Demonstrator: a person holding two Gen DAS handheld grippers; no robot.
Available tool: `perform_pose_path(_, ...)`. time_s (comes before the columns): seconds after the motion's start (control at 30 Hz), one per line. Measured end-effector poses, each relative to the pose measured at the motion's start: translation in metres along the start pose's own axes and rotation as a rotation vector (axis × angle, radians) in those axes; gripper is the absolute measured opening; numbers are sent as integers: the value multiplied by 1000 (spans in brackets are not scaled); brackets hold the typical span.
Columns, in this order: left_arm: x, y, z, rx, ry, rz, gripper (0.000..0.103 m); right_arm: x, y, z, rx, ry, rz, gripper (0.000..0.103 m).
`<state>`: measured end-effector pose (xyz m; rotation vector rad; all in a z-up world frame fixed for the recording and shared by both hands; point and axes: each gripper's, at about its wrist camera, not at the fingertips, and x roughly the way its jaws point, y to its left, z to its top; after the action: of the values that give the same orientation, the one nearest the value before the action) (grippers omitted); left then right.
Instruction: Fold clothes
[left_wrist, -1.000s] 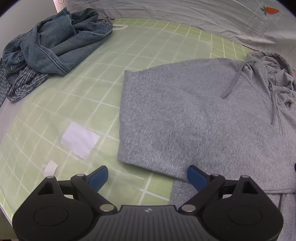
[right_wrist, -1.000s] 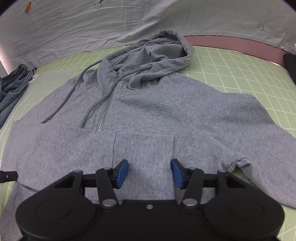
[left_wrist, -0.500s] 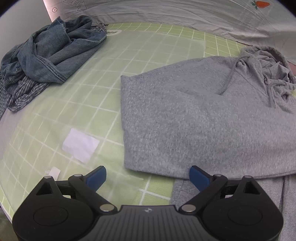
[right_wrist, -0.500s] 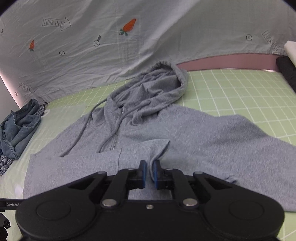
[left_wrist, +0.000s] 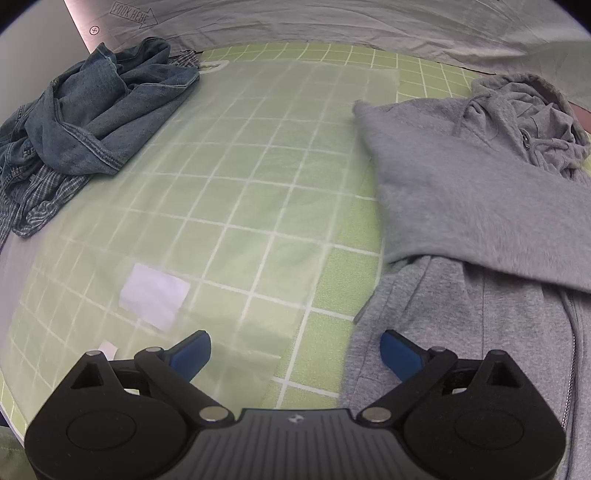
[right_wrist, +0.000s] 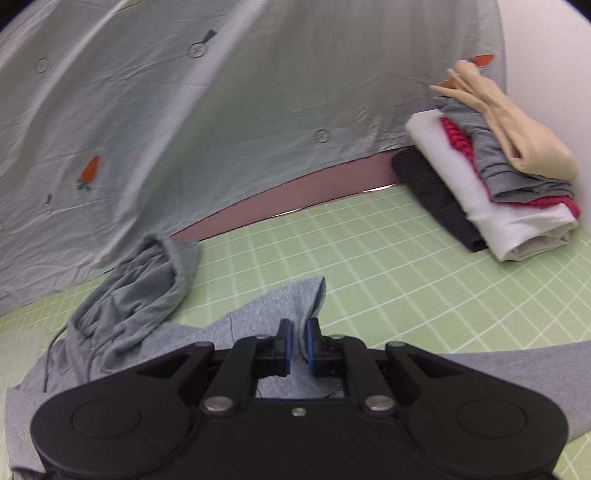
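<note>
On the green grid mat (left_wrist: 325, 284) lies a grey zip hoodie (left_wrist: 461, 206), spread toward the right side of the left camera's view, with one sleeve folded across its front and the hood (right_wrist: 147, 288) bunched up near the back cloth. The right gripper (right_wrist: 298, 345) has its blue pads (right_wrist: 285, 347) drawn close together on a raised flap of that hoodie — the grey fabric stands up between them and peaks just beyond the tips. The left gripper (left_wrist: 295, 352) hangs over the mat with its fingers spread wide, holding nothing; its right pad (left_wrist: 400, 352) sits above the hoodie's lower edge, its left pad above bare mat.

Off to the far left is a crumpled heap of denim clothing (left_wrist: 99, 118) with a checked garment (left_wrist: 40, 199) under it. A white paper patch (left_wrist: 155, 295) lies flat on the mat near the left gripper, and a smaller white scrap (left_wrist: 107, 349) sits just beside its left finger. At the far right corner of the mat stands a stack of folded clothes (right_wrist: 491, 177) — dark at the bottom, then white, red and grey, with a cream piece on top. Behind everything hangs a pale grey sheet (right_wrist: 221, 110) printed with small carrots.
</note>
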<state>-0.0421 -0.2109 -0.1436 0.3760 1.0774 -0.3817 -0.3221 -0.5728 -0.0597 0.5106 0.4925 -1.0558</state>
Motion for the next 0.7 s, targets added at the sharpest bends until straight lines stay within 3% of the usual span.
perform_pose_path(0.1, 1, 1, 0, -12, 3, -1, 101, 0, -32, 5, 95, -20, -69, 8)
perform_pose_path(0.23, 2, 2, 2, -18, 6, -1, 102, 9, -52, 0, 113, 22, -130, 9)
perform_pose_path(0.4, -2, -2, 8, 3, -13, -7, 101, 16, -56, -18, 100, 72, -150, 9)
perform_pose_path(0.7, 3, -31, 34, 90, -68, -103, 101, 26, -58, -31, 109, 140, -145, 11)
